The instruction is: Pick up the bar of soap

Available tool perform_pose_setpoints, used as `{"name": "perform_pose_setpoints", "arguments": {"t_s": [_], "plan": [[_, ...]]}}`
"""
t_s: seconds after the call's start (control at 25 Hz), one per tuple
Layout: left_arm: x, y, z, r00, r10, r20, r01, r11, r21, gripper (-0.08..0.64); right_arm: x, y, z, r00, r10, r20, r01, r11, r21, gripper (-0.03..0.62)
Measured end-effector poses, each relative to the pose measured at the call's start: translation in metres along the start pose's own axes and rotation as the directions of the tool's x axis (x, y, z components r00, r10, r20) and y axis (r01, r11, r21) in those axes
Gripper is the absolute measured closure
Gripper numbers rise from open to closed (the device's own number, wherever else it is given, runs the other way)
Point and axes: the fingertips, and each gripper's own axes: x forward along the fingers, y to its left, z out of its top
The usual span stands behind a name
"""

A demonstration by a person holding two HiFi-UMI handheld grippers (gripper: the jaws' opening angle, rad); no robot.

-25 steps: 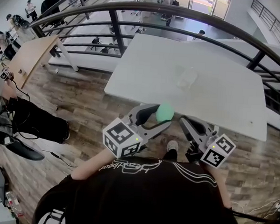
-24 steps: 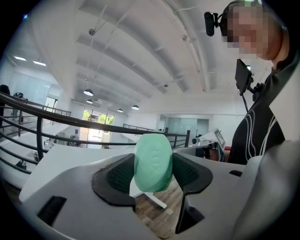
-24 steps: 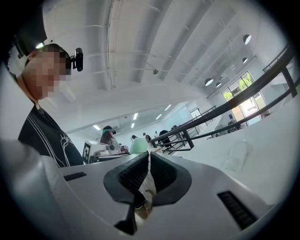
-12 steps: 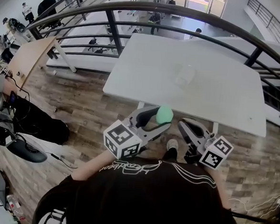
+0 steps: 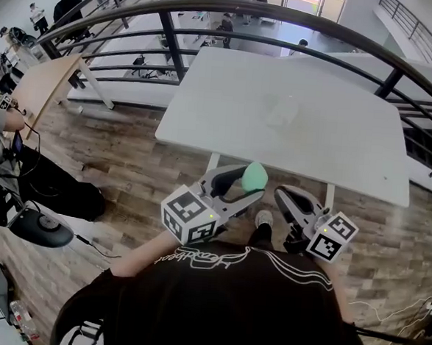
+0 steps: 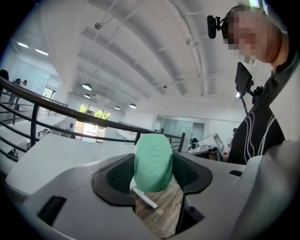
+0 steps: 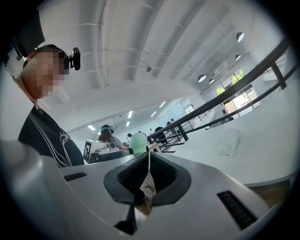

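A white table [image 5: 316, 116] is seen ahead, backed by a dark railing [image 5: 235, 6]. The left gripper [image 5: 249, 181] and right gripper [image 5: 291, 198] are held side by side just short of its near edge, over a wooden floor [image 5: 129, 147]. The right gripper's jaws are pressed together, with nothing between them. The green bar of soap [image 6: 153, 161] is pinched upright between the left gripper's jaws, off the table. A small clear object [image 5: 279, 112] is seen lying on the tabletop.

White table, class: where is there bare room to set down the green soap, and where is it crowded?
The white table is almost all bare. Free: the left part, from its left edge to the small clear item near the middle; the right part, from that item to the right edge; the near strip along the front edge. Nowhere crowded.
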Motion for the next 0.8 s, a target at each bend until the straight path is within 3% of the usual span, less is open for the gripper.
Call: {"name": "perform_pose_setpoints", "arguments": {"t_s": [0.8], "plan": [[0.023, -0.008, -0.005, 0.998, -0.058, -0.026, 0.058, 0.998, -0.009, 0.298, -0.015, -0.013, 0.001, 0.999, -0.048, 0.026, 0.047, 0.998, 0.032, 0.575]]}}
